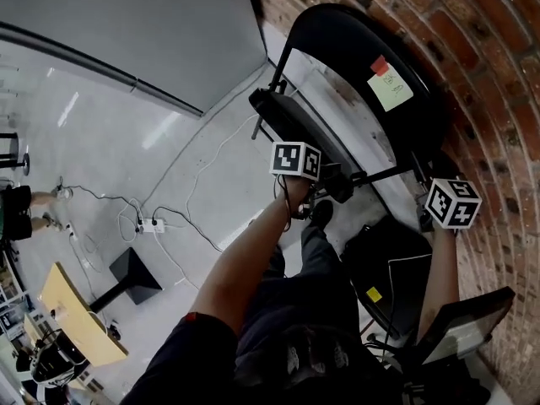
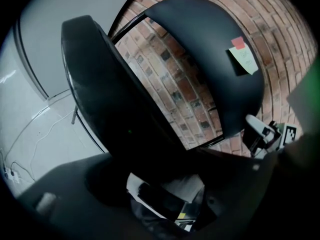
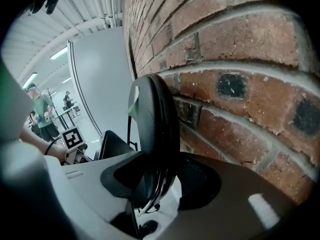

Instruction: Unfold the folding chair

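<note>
Head view: the folding chair (image 1: 337,99) stands against the brick wall (image 1: 489,99). Its backrest (image 1: 354,49) is uppermost. The seat (image 1: 291,121) tilts out from the backrest and is not yet level. The left tongs (image 1: 332,184) meet the seat's near edge. The right tongs (image 1: 419,184) meet the backrest's lower side, closer to the wall.

Left gripper view: the seat runs up and away from the tongs. Its near edge fills the wide gap between the jaws, which I read as a grip. The backrest stands beyond, with wall showing between the two.

Right gripper view: the jaws clamp the backrest edge-on, with the wall just beside on the right.

Judgement: the seat must swing down, away from the backrest. The left hand drives and the right steadies.
</note>
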A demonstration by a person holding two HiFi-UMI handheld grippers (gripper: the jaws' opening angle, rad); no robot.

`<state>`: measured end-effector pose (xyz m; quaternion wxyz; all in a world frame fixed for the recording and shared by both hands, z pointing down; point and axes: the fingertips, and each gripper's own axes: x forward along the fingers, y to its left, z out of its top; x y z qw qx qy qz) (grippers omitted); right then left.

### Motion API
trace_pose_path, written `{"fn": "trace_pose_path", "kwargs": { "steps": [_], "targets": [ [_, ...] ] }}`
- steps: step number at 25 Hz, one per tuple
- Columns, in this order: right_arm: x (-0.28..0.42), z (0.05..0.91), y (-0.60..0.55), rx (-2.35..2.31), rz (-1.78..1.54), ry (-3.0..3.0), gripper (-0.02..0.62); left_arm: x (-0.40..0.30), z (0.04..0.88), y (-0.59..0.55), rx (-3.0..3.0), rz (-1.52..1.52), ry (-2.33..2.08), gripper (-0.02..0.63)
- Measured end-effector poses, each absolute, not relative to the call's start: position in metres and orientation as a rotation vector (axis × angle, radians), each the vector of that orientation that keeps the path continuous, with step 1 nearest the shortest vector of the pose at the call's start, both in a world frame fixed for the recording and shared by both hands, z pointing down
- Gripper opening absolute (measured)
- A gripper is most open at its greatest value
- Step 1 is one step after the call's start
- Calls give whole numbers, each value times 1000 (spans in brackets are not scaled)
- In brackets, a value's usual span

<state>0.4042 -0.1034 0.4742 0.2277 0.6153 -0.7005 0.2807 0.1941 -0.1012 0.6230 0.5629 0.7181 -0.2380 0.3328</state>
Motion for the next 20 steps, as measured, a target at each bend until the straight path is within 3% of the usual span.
{"fn": "trace_pose_path", "kwargs": {
  "steps": [20],
  "targets": [
    [406, 493, -107, 1669, 839, -1900, 199, 156, 635, -81, 1731, 752, -549, 353]
  ]
}}
